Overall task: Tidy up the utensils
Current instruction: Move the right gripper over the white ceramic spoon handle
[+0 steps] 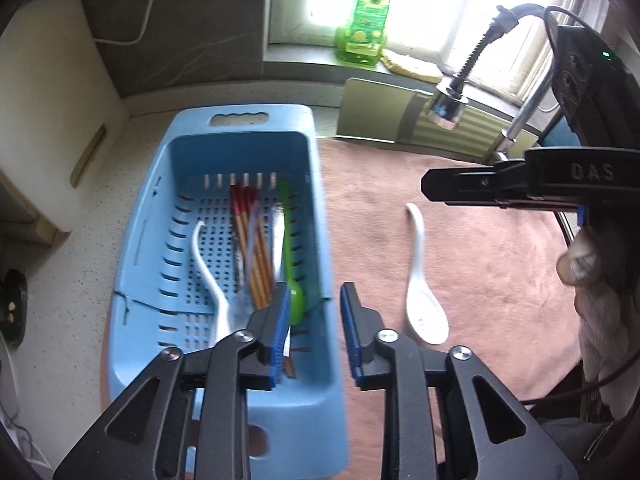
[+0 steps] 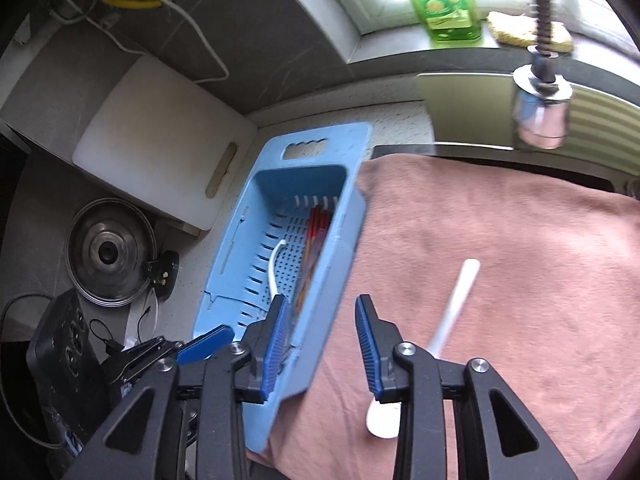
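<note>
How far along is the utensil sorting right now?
Mostly done: chopsticks, a green spoon and a white spoon lie in the blue basket. Nothing in hand; both tools are open and empty. Left: one white spoon on the pink towel.

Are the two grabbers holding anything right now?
No. The left gripper and right gripper are both open and empty; the white spoon lies loose on the pink towel.

Glossy white spoon [image 1: 424, 300], matt plastic basket [image 1: 160, 216]
</note>
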`<control>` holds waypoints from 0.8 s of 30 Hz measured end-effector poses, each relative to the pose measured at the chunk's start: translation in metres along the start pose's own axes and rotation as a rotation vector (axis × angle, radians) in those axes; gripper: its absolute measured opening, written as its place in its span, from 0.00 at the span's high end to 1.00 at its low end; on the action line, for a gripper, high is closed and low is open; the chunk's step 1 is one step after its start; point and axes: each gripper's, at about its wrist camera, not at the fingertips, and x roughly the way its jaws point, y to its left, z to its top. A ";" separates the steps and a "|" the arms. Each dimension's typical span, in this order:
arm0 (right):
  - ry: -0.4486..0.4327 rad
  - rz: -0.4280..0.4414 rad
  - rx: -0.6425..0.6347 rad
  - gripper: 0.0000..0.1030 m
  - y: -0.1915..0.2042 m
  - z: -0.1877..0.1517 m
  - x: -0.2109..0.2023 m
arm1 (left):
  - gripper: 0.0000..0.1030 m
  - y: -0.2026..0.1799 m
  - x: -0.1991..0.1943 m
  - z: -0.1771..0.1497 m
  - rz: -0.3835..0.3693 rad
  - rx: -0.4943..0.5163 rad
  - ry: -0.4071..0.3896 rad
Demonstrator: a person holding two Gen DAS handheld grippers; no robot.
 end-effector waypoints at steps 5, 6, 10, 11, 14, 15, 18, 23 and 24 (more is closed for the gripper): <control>0.013 -0.027 -0.010 0.69 -0.023 0.001 -0.011 | 0.66 -0.024 -0.003 -0.009 -0.009 -0.015 -0.012; 0.019 -0.030 -0.009 0.69 -0.027 0.001 -0.011 | 0.66 -0.029 -0.003 -0.011 -0.012 -0.017 -0.013; 0.058 -0.034 0.012 0.69 -0.050 0.002 -0.008 | 0.66 -0.046 0.000 -0.021 -0.034 -0.020 -0.010; 0.064 -0.041 0.014 0.69 -0.054 0.002 -0.007 | 0.66 -0.051 0.002 -0.024 -0.036 -0.018 -0.008; 0.082 -0.051 0.027 0.69 -0.066 0.003 -0.004 | 0.63 -0.061 0.005 -0.029 -0.050 -0.025 0.002; 0.092 -0.053 0.035 0.69 -0.069 0.003 -0.002 | 0.61 -0.064 0.007 -0.031 -0.049 -0.031 0.002; 0.124 -0.058 0.047 0.69 -0.077 0.004 0.005 | 0.61 -0.074 0.012 -0.038 -0.068 -0.034 0.010; 0.169 -0.067 0.040 0.69 -0.081 0.006 0.020 | 0.58 -0.087 0.023 -0.049 -0.069 -0.022 0.038; 0.179 -0.069 0.047 0.69 -0.082 0.006 0.024 | 0.58 -0.088 0.025 -0.050 -0.069 -0.023 0.042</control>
